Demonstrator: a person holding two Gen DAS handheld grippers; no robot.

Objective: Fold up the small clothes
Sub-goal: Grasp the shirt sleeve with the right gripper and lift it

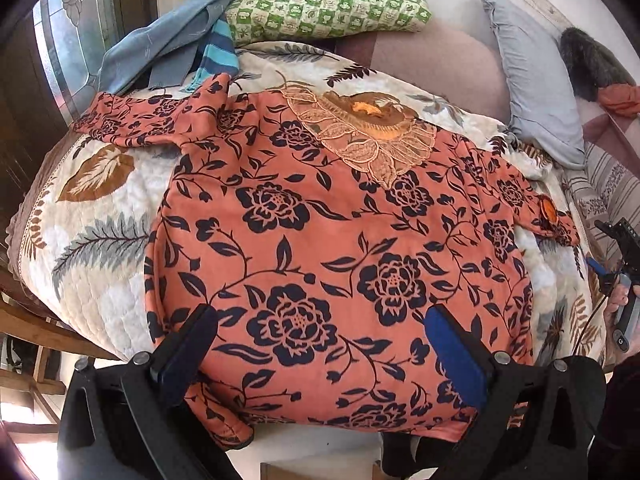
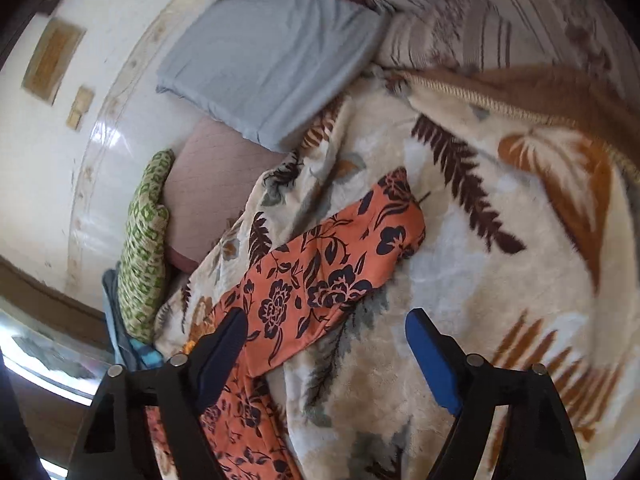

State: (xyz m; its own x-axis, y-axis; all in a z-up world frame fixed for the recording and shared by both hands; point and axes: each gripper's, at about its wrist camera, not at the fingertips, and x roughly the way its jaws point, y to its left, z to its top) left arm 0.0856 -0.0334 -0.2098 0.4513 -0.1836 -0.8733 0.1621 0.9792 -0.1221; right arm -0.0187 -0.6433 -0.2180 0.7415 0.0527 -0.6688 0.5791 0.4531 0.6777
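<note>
The orange floral top (image 1: 320, 240) lies flat, face up, on the leaf-print quilt (image 1: 100, 248). My left gripper (image 1: 320, 344) hangs wide open over its hem, gripping nothing. My right gripper (image 2: 324, 356), also open and empty, hovers near the sleeve (image 2: 332, 264). I judge a clean pinch at the cuff (image 2: 400, 196) best before folding inward. Only the left view shows the lace collar (image 1: 360, 136).

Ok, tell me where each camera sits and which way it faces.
Left wrist: on the left gripper, looking down over the orange floral top spread on the leaf-print quilt; both jaws open; the other hand at the right edge.
Right wrist: on the right gripper, tilted over the top's sleeve; jaws open, empty.
Shared: top, quilt, green pillow, grey pillow.
</note>
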